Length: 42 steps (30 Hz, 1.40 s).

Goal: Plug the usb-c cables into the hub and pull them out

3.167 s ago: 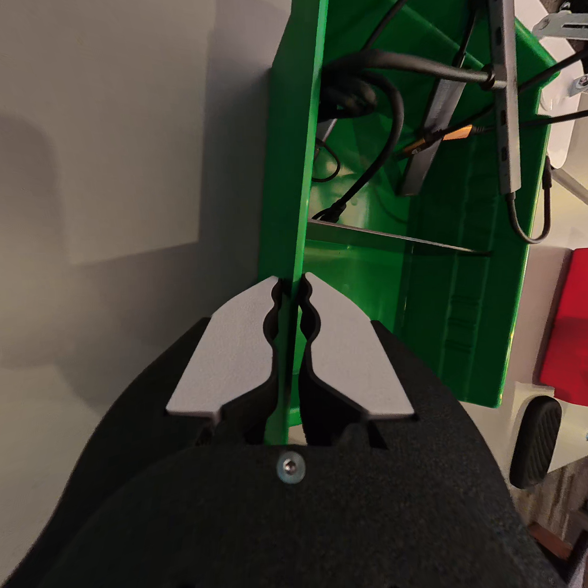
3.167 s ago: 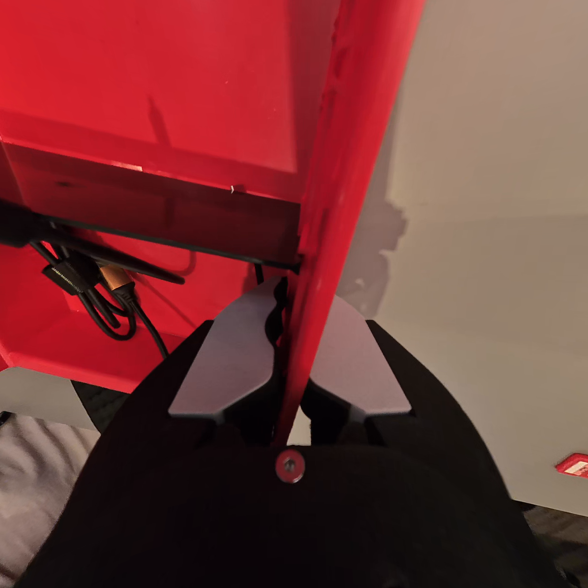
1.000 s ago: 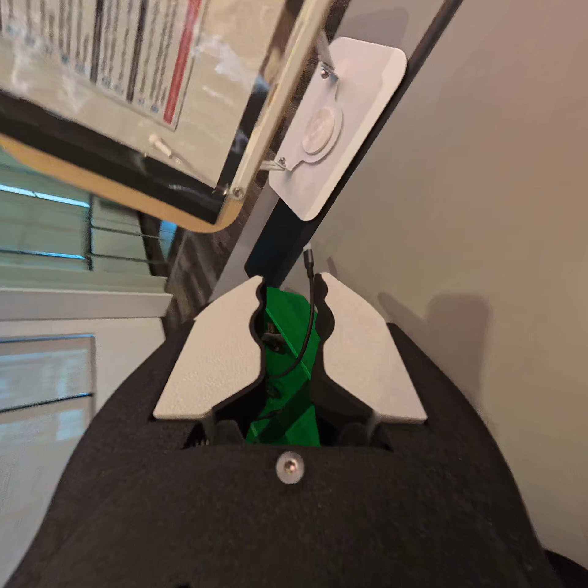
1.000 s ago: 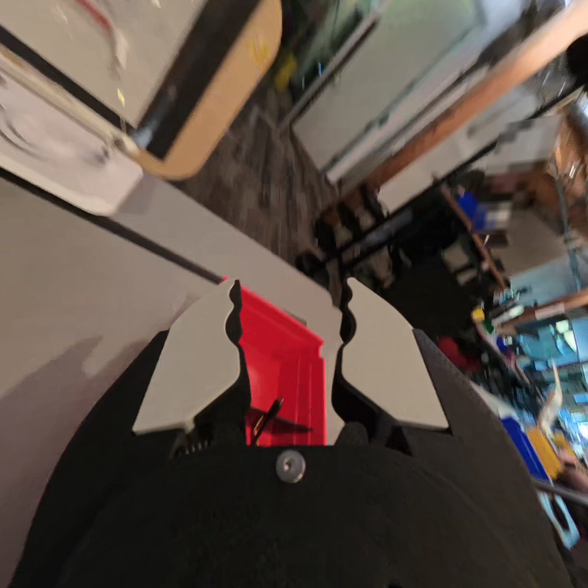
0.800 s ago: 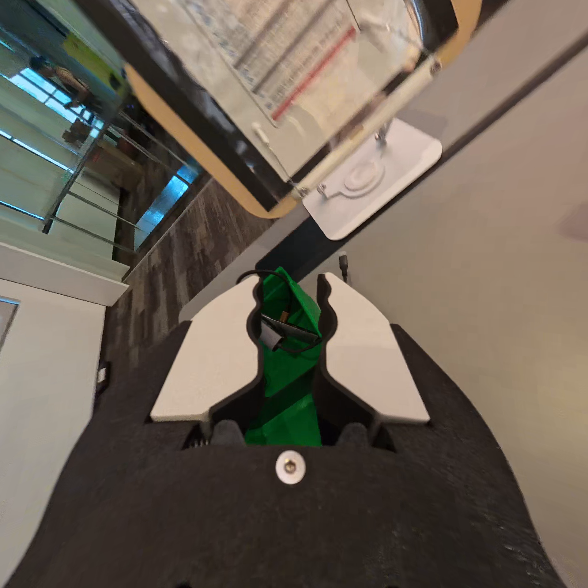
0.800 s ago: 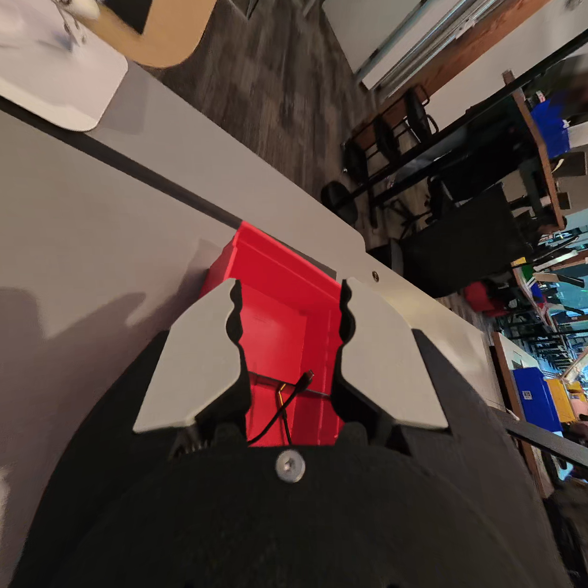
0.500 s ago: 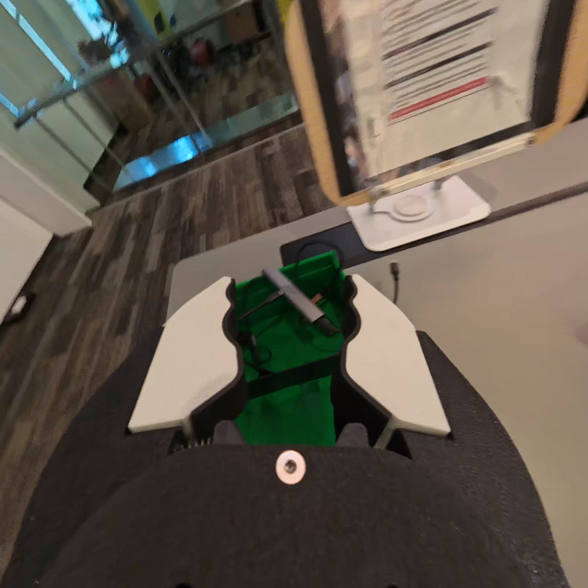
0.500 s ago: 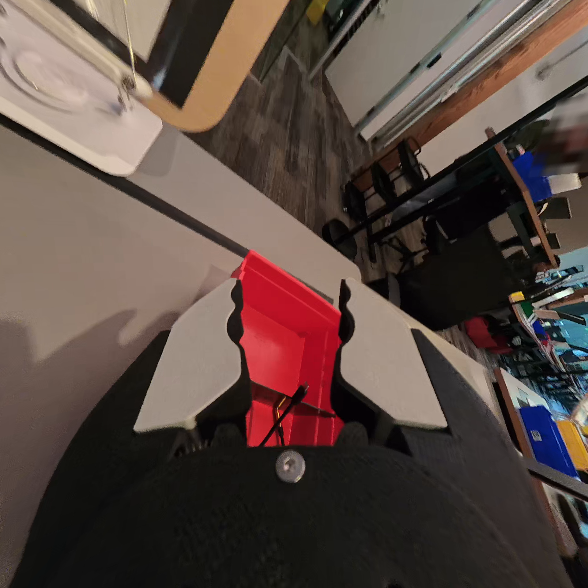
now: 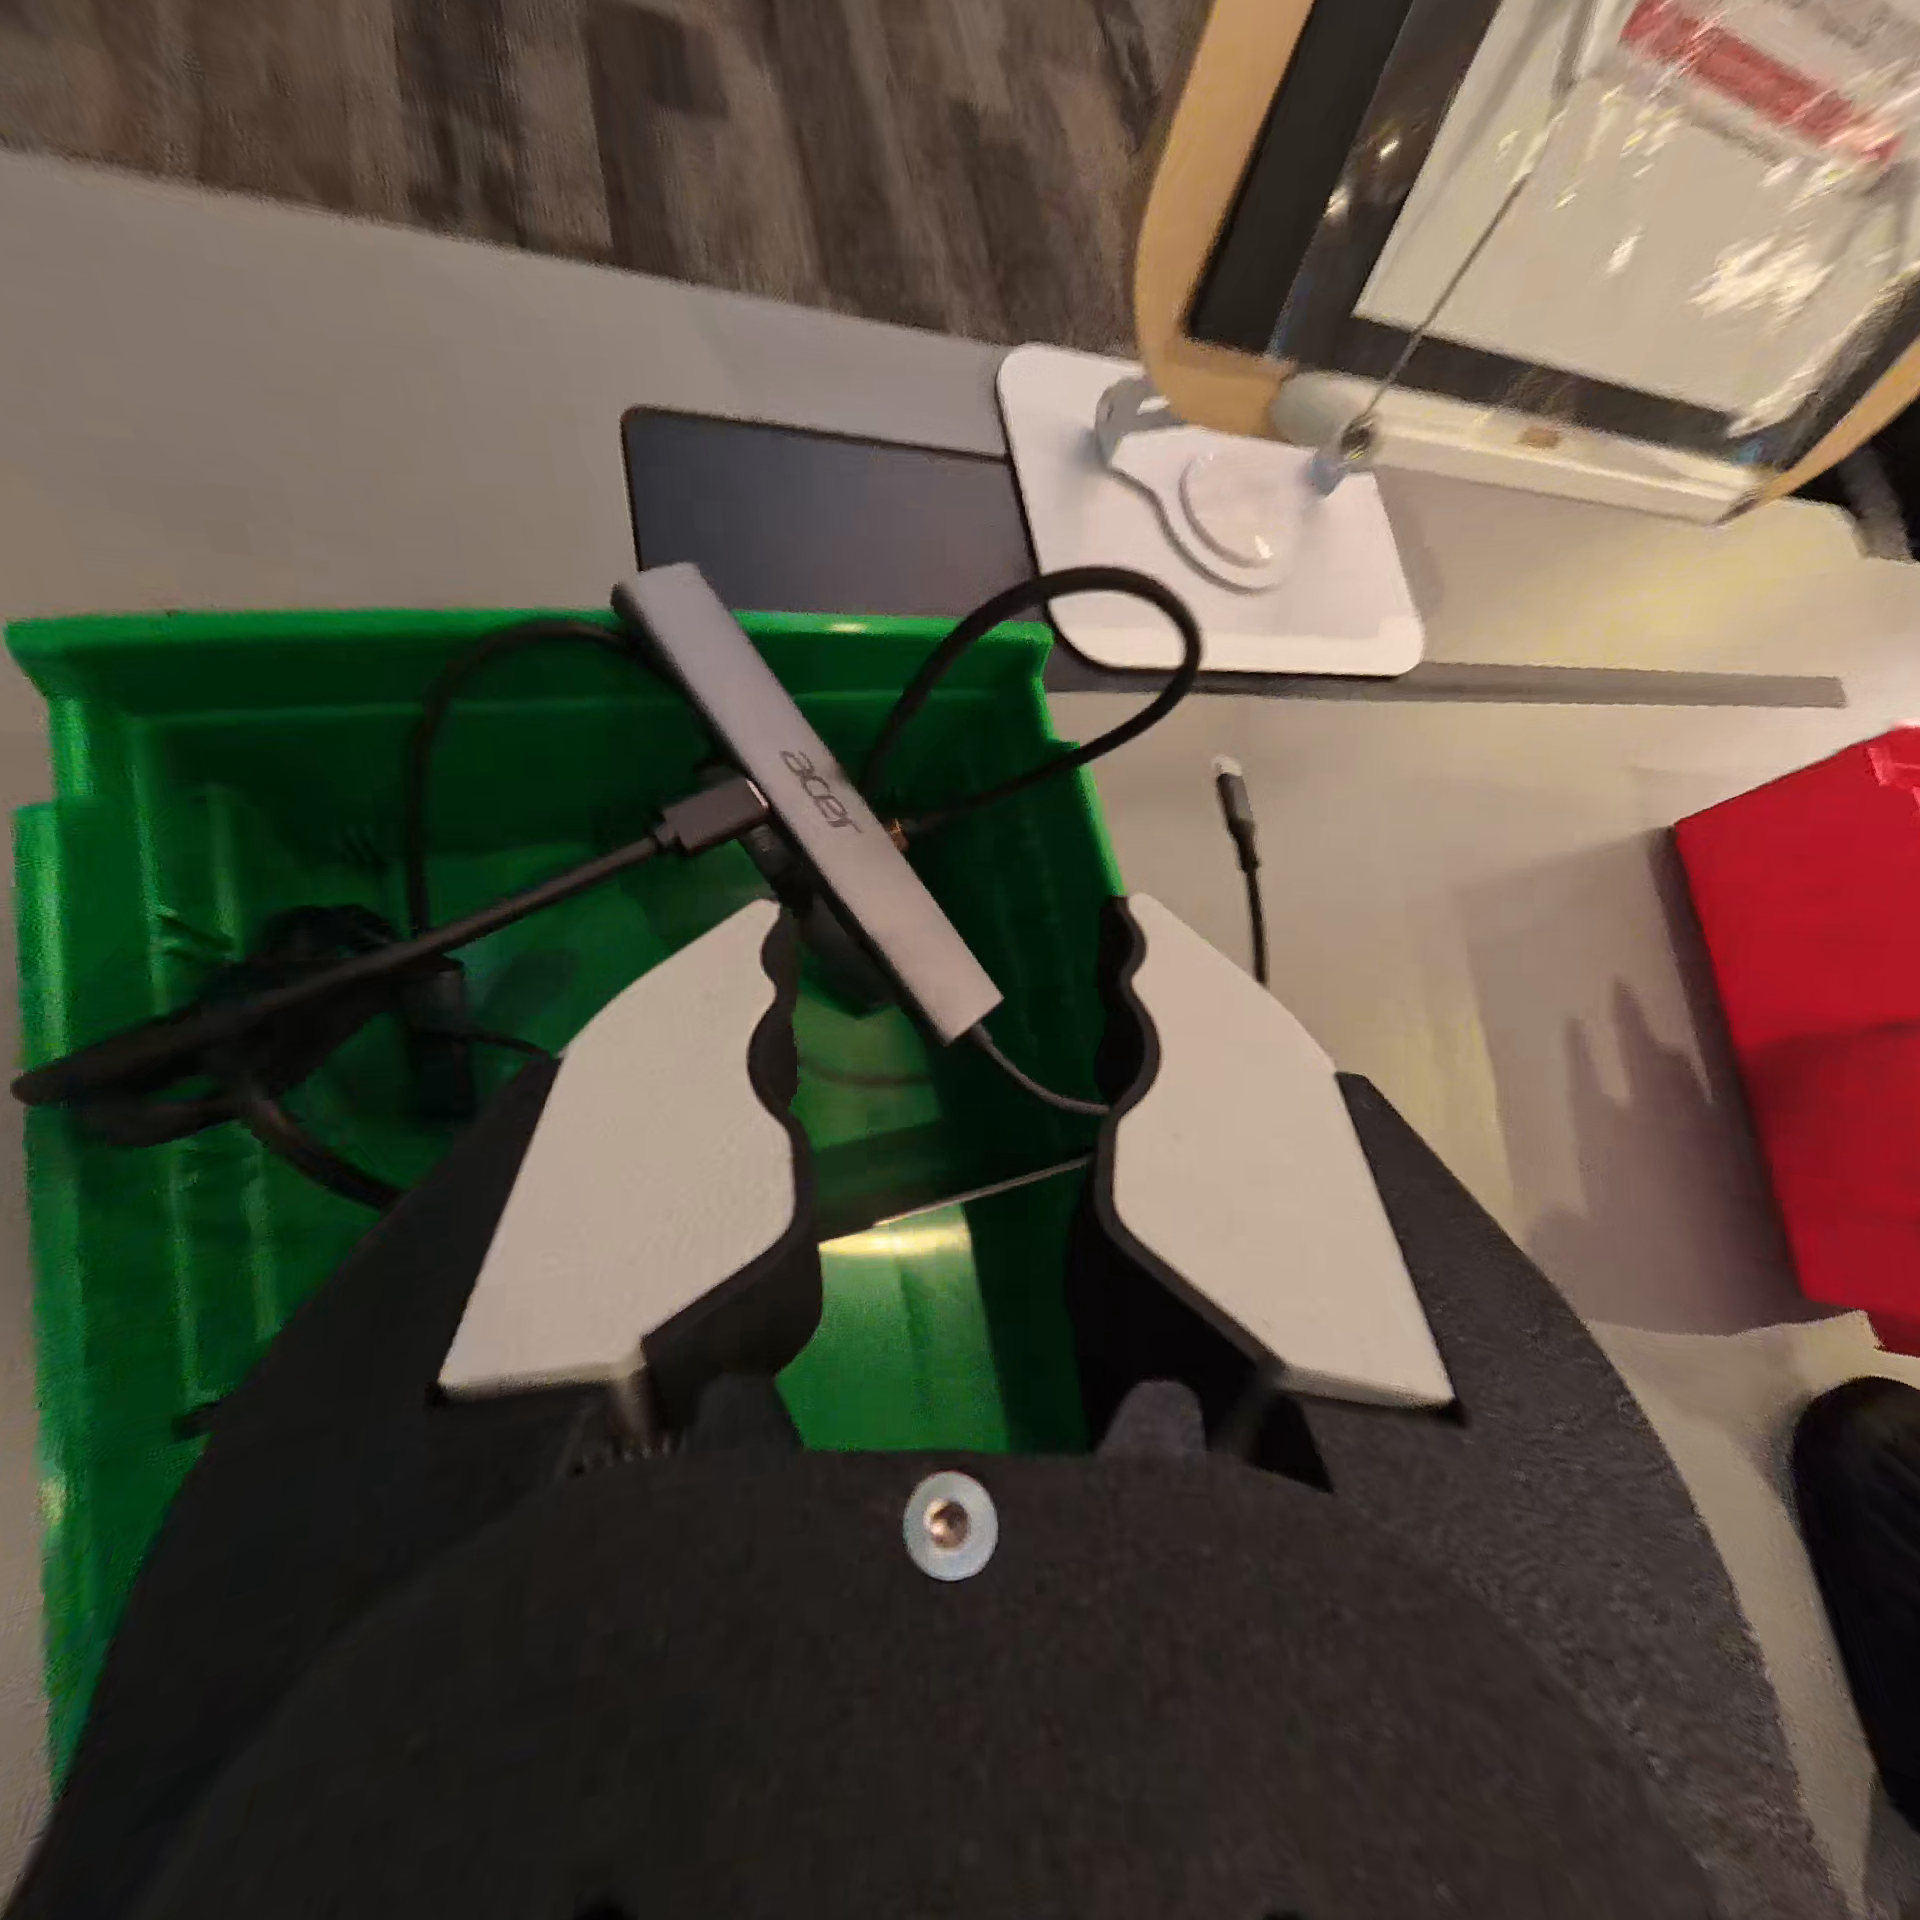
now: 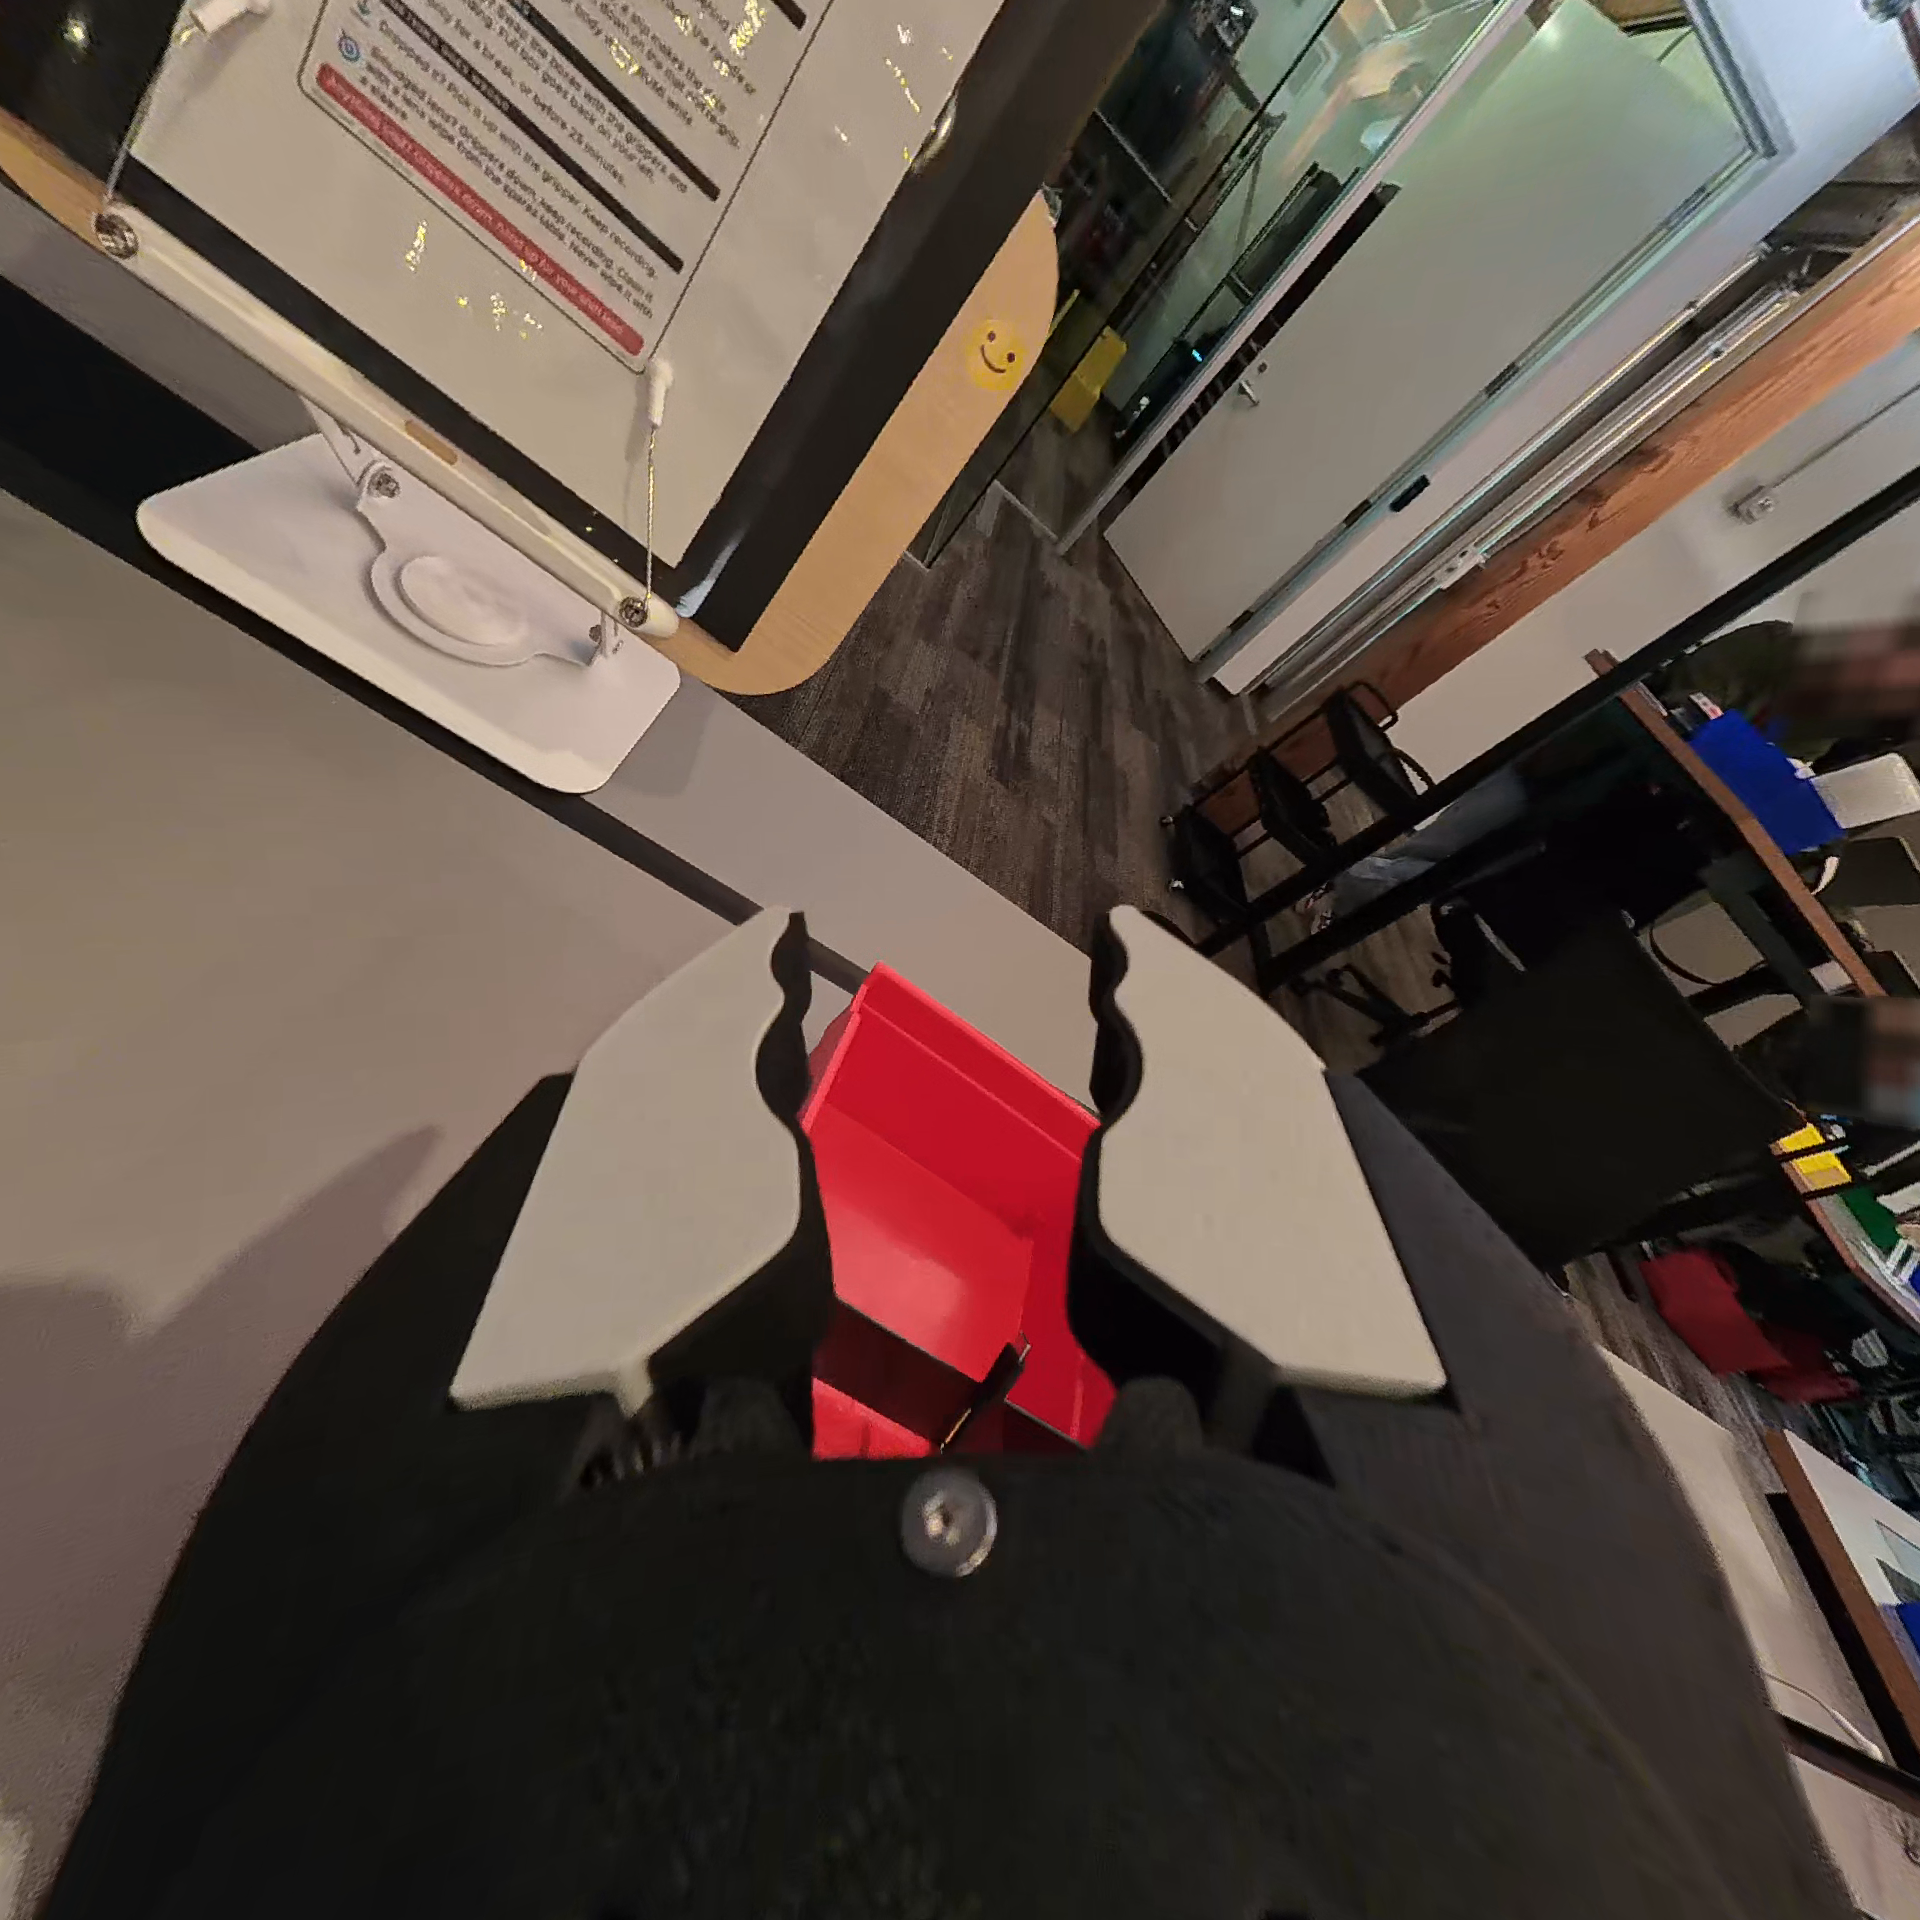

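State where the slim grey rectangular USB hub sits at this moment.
In the left wrist view, the slim grey rectangular USB hub lies diagonally across the green plastic bin, its far end propped on the back rim, just beyond the open left claw.

A green bin fills the left wrist view's left half, a red bin at right edge. A white stand holds a sign at upper right. Chairs stand on dark floor.
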Each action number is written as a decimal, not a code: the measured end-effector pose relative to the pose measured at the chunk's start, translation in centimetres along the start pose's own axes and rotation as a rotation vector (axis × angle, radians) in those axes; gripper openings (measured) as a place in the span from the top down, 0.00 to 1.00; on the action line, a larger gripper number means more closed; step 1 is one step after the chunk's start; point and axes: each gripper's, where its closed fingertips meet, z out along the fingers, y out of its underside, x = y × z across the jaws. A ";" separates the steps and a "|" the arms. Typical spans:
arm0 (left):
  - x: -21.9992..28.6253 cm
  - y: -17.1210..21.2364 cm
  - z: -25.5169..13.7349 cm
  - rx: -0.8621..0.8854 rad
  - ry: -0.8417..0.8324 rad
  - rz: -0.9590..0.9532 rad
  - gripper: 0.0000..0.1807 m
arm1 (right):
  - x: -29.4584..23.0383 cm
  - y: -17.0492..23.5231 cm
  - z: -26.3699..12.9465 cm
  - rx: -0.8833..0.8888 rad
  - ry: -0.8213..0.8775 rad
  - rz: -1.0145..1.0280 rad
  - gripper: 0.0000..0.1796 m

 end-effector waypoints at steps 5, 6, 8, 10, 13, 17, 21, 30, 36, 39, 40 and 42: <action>-1.0 2.5 2.9 -0.152 -0.020 -0.037 0.66 | -0.1 -0.2 0.0 0.016 -0.016 -0.002 0.71; -0.8 3.1 3.4 -0.186 0.019 -0.058 0.68 | -0.1 -0.3 0.0 0.020 -0.016 -0.004 0.71; -0.6 4.1 4.1 -0.249 0.084 -0.108 0.77 | -0.2 -0.4 0.0 0.028 -0.018 -0.010 0.71; 0.1 4.4 4.4 -0.275 0.181 -0.163 0.85 | -0.4 -0.6 0.0 0.034 -0.029 -0.019 0.71; 0.5 4.0 3.8 -0.253 0.276 -0.188 0.87 | -0.9 -0.6 0.1 0.033 -0.041 -0.039 0.71; 0.5 2.7 1.4 -0.170 0.343 -0.178 0.88 | -1.6 -0.8 0.3 0.036 -0.053 -0.069 0.71; 1.1 1.4 -1.1 -0.071 0.437 -0.165 0.90 | -2.0 -1.0 0.4 0.038 -0.051 -0.093 0.71; 4.3 -1.8 -6.9 0.148 0.530 -0.014 0.91 | -2.5 -1.4 0.5 0.050 -0.046 -0.126 0.72; 8.8 -2.9 -9.7 0.247 0.535 0.207 0.91 | -2.8 -1.7 0.6 0.067 -0.043 -0.149 0.72; 11.5 -3.2 -10.3 0.290 0.467 0.372 0.92 | -3.5 -2.7 0.4 0.125 -0.076 -0.132 0.72; 12.6 -3.2 -10.3 0.303 0.444 0.437 0.92 | -4.0 -3.4 0.2 0.169 -0.111 -0.112 0.72; 15.2 -3.0 -10.3 0.328 0.422 0.557 0.92 | -5.9 -5.4 -1.0 0.308 -0.243 -0.064 0.72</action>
